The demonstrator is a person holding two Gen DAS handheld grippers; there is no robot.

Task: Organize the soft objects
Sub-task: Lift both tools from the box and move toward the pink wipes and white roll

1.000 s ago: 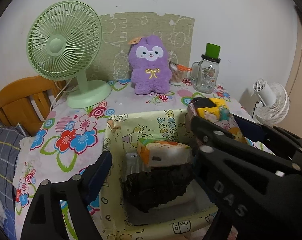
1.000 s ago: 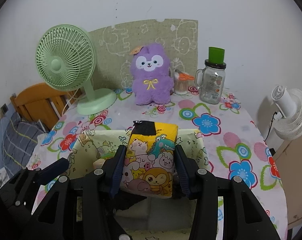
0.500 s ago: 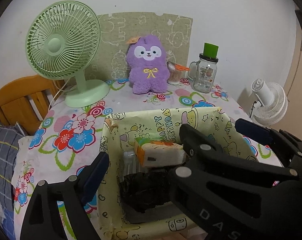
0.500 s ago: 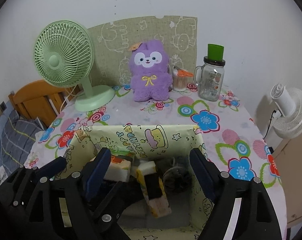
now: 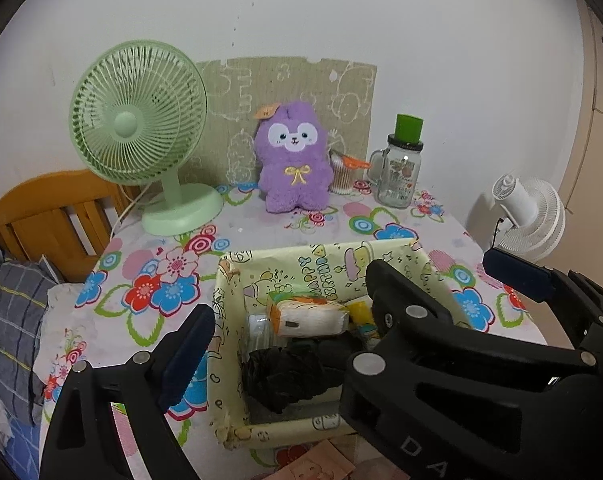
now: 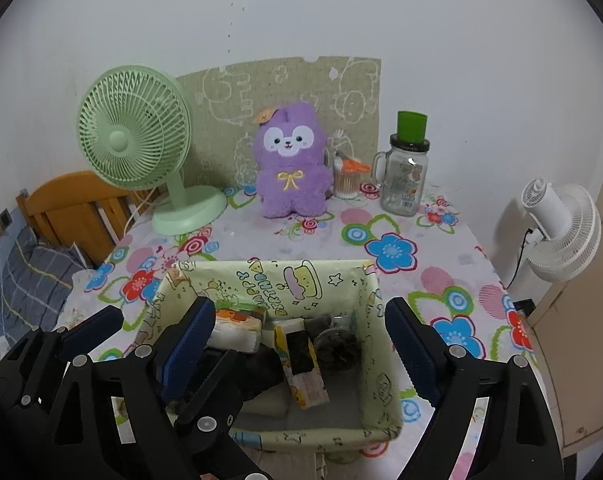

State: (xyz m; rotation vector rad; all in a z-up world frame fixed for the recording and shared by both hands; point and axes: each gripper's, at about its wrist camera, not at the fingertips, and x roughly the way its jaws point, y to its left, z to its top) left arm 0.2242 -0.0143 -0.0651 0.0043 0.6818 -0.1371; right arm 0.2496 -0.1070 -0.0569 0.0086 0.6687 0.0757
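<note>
the right gripper (image 6: 297, 344) is hovering above the fabric bin (image 6: 365, 364) on the worktop (image 6: 381, 220), its jaws opening wide with nothing pressed between them. the yellow tissue pack (image 6: 301, 364) is lying inside the bin, below and between the jaws, touching neither pad. the pack is resting tilted, with its long axis running from the bin's middle toward the near wall and its black band facing up. beside it, the orange tissue pack (image 6: 237, 324) is lying crosswise along the left wall. the left gripper (image 5: 341, 300) is also opening, gripping nothing, while hanging over the bin's near left corner.
</note>
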